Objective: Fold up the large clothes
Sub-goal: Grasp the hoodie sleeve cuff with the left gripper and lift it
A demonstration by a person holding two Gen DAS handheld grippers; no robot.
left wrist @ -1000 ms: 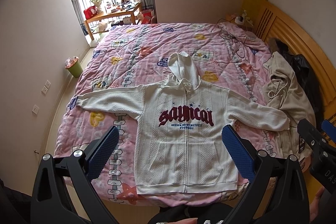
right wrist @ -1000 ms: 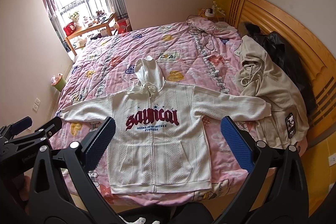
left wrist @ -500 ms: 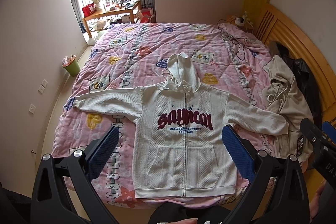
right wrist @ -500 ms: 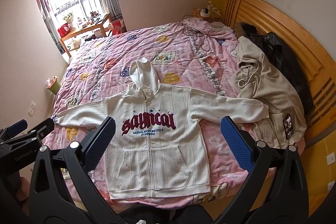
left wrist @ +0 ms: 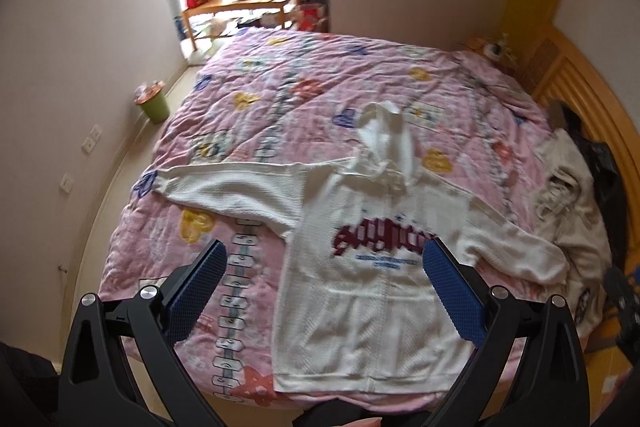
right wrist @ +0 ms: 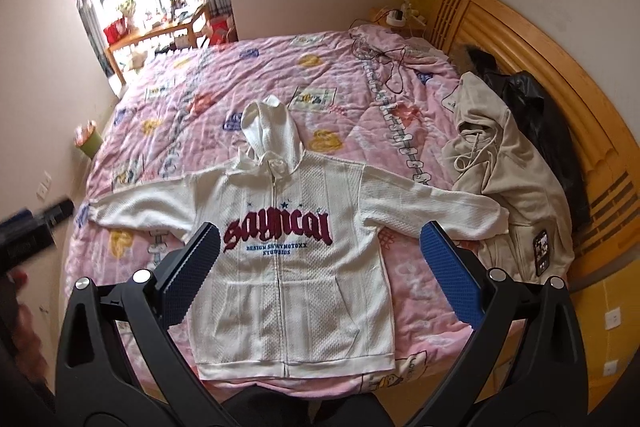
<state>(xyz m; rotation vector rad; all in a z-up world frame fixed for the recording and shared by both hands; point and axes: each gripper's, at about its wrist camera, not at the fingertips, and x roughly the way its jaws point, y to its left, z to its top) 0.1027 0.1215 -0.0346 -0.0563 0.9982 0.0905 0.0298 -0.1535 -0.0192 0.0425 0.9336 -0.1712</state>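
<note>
Now both tools, left tool (left wrist: pixel 322 289) and right tool (right wrist: pixel 320 273), hang wide open above bed (right wrist: pixel 192 83) | white hoodie (right wrist: pixel 296 267) lies flat, sleeves spread.

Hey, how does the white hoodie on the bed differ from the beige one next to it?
The white hoodie lies spread flat, sleeves out to both sides; the beige hoodie sits rumpled near the headboard. The white hoodie has dark red lettering across the chest; the beige hoodie shows no such lettering, only a small patch. Both have hoods and rest on the pink quilt.
</note>
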